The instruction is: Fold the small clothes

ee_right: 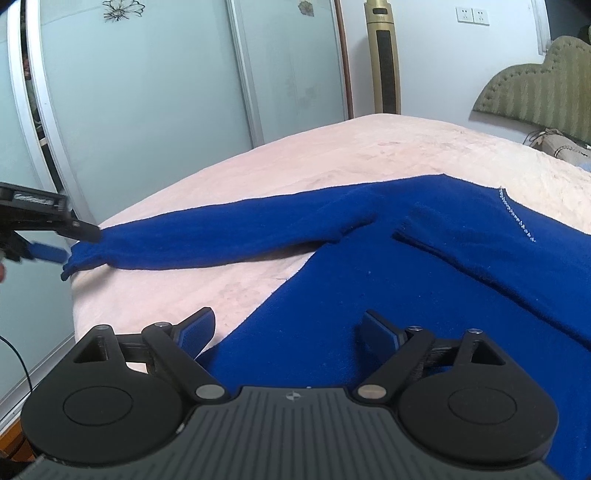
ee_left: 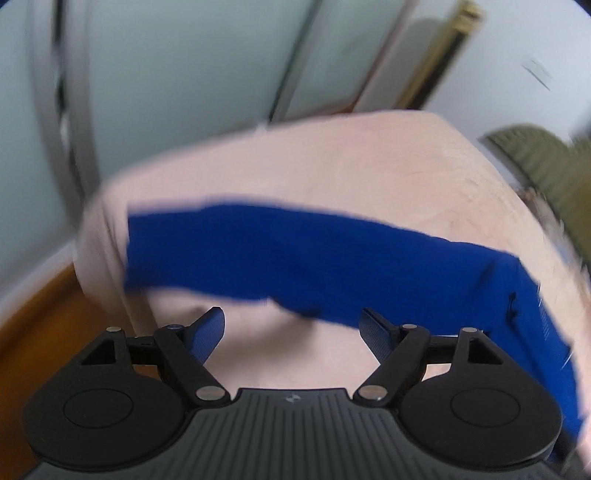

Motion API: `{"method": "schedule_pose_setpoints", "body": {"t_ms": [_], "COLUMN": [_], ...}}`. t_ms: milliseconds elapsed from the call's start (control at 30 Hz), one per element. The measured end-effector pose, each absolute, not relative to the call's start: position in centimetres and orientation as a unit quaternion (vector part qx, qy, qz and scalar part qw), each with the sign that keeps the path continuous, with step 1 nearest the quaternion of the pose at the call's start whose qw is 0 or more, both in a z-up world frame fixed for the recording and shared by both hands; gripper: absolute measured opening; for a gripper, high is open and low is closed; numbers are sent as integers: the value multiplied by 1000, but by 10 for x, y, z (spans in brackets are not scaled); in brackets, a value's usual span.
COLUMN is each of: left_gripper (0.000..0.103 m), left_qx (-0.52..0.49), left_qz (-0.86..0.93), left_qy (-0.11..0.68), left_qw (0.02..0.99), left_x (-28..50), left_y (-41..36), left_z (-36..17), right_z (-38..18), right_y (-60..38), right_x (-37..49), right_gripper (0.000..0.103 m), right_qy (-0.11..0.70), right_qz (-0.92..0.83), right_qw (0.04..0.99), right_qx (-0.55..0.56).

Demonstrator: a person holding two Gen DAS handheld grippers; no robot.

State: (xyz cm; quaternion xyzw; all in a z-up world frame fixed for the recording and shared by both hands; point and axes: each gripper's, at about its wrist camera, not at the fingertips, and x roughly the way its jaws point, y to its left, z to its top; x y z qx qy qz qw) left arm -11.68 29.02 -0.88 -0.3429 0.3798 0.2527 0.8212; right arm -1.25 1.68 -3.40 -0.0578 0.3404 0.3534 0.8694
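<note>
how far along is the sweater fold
Early on. Done: the blue sweater lies spread on the pink bed. In hand: nothing; the left gripper is open near the stretched-out sleeve, and the right gripper is open over the body. Left: folding the sleeve in, then the body.

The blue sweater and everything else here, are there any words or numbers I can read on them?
No words or numbers can be read anywhere.
The blue sweater: none, only a row of shiny beads.
Each gripper body: a small round logo mark, no letters.
The sliding doors: flower drawings, no writing.
The gold tower fan: nothing readable.
The left wrist view is too blurred to read at all.
</note>
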Motion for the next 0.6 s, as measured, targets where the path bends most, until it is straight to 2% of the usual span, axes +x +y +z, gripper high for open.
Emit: {"method": "schedule_pose_setpoints", "body": {"t_ms": [100, 233, 267, 333, 400, 433, 467, 600], "left_gripper": [79, 79, 75, 63, 19, 12, 7, 4], "left_qx": [-439, -487, -502, -522, -526, -528, -528, -467], "left_qz": [253, 300, 309, 316, 323, 315, 309, 323], "left_qy": [351, 282, 270, 249, 253, 257, 259, 259], "left_qw": [787, 770, 761, 752, 744, 746, 748, 781], "left_x": [-123, -132, -133, -138, -138, -137, -136, -126], "left_y": [304, 315, 319, 325, 330, 331, 332, 322], "left_z": [-27, -33, -36, -40, -42, -43, -43, -28], "right_z": [-32, -32, -33, -33, -33, -34, -35, -36], "right_y": [8, -3, -5, -9, -13, -14, -15, -23], "right_x": [-12, -8, -6, -4, -4, -4, -3, -1], "right_gripper": [91, 92, 92, 92, 93, 93, 93, 93], "right_qy": [337, 341, 344, 348, 347, 348, 349, 352], "right_qz": [345, 332, 329, 324, 320, 315, 311, 301], "right_qw": [874, 879, 879, 879, 882, 883, 884, 886], "right_qx": [-51, -29, -24, -16, -15, -17, -17, -13]}}
